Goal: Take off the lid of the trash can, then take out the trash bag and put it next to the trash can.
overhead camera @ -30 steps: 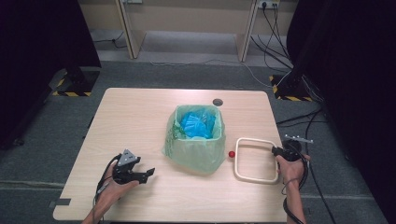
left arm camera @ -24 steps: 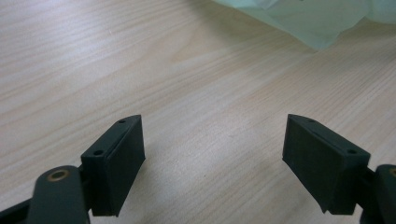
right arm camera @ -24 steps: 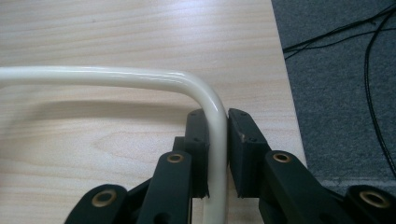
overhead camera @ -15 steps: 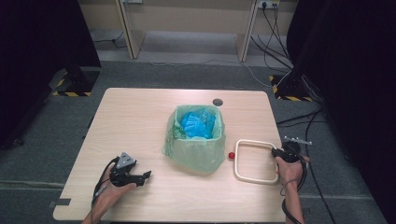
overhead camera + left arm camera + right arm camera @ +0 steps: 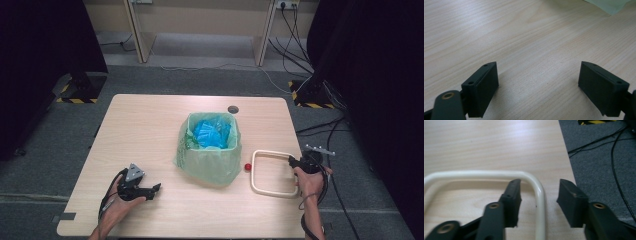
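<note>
A small bin lined with a green bag (image 5: pixel 210 150) stands mid-table, with crumpled blue material (image 5: pixel 212 133) inside. A cream rectangular frame (image 5: pixel 272 172) lies flat to its right. My right gripper (image 5: pixel 295 161) (image 5: pixel 539 195) is open at the frame's right side, and its jaws straddle the cream bar (image 5: pixel 539 202) near a rounded corner. My left gripper (image 5: pixel 150 190) (image 5: pixel 537 82) rests low over bare wood at the front left, open wide with nothing between its jaws. A corner of the green bag (image 5: pixel 610 5) shows at the top of the left gripper view.
A small red object (image 5: pixel 247 166) lies between the bag and the frame. A round grommet hole (image 5: pixel 233 109) sits near the table's far edge. The table's right edge (image 5: pixel 567 162) is close to my right gripper, with grey carpet and cables (image 5: pixel 614 165) beyond.
My left gripper has drifted slightly toward the front of the table. The right gripper has stayed at the frame's right side.
</note>
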